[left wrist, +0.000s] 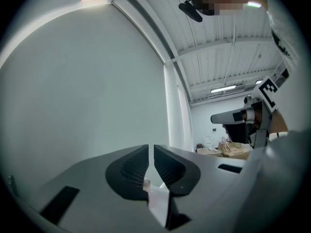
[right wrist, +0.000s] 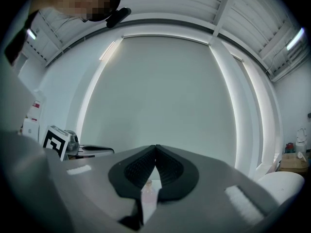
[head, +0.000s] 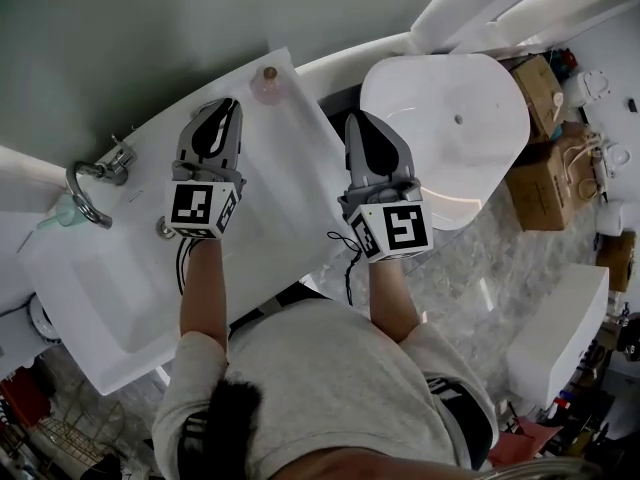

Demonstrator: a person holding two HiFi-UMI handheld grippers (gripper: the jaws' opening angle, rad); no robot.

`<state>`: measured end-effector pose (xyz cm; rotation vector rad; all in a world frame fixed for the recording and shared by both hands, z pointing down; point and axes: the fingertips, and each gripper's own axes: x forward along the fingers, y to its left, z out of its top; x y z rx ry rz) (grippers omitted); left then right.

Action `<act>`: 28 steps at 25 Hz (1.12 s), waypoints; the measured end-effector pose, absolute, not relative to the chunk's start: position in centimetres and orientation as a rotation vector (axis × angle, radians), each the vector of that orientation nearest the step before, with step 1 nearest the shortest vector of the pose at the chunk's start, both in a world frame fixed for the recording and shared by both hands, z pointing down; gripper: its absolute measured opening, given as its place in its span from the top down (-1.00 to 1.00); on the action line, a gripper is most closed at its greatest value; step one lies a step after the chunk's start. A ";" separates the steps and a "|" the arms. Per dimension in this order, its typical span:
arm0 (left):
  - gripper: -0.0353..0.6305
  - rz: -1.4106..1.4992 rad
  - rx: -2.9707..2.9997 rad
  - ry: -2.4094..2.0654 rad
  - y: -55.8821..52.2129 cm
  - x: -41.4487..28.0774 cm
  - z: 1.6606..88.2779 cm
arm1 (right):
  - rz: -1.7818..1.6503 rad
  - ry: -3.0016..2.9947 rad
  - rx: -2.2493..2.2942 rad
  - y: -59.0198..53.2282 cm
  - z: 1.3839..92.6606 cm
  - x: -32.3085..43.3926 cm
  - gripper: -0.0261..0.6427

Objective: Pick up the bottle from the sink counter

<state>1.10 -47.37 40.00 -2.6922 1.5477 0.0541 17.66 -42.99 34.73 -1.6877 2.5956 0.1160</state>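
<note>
Two grippers held over counter, nothing gripped. Left gripper jaws almost together; right gripper jaws touching. Bottle stood upright at 12 o'clock edge, 1 o'clock of left gripper. Step judged: approach. Next: jaws to be opened, bottle straddled, clamped.

The white desk carries one small pinkish bottle, upright, near its far edge; a faucet probably stands leftward.

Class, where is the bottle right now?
In the head view, the bottle stands on the counter by the wall, just beyond the left gripper.
</note>
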 end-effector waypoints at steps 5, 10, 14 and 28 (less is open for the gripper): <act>0.67 0.010 -2.723 1.566 -50.1 3.2 43.6 | 0.072 2.626 -1.666 -44.6 36.2 18.2 0.89; 0.58 -0.036 -2.742 1.648 -53.0 4.4 47.4 | 0.043 2.651 -1.655 -45.8 37.2 19.0 0.89; 0.49 -0.095 -2.737 1.696 -54.9 5.0 50.1 | 0.024 2.668 -1.649 -46.5 38.1 19.2 0.89; 0.35 -0.183 -2.740 1.808 -60.6 6.7 56.0 | -0.032 2.713 -1.635 -48.7 40.9 19.9 0.89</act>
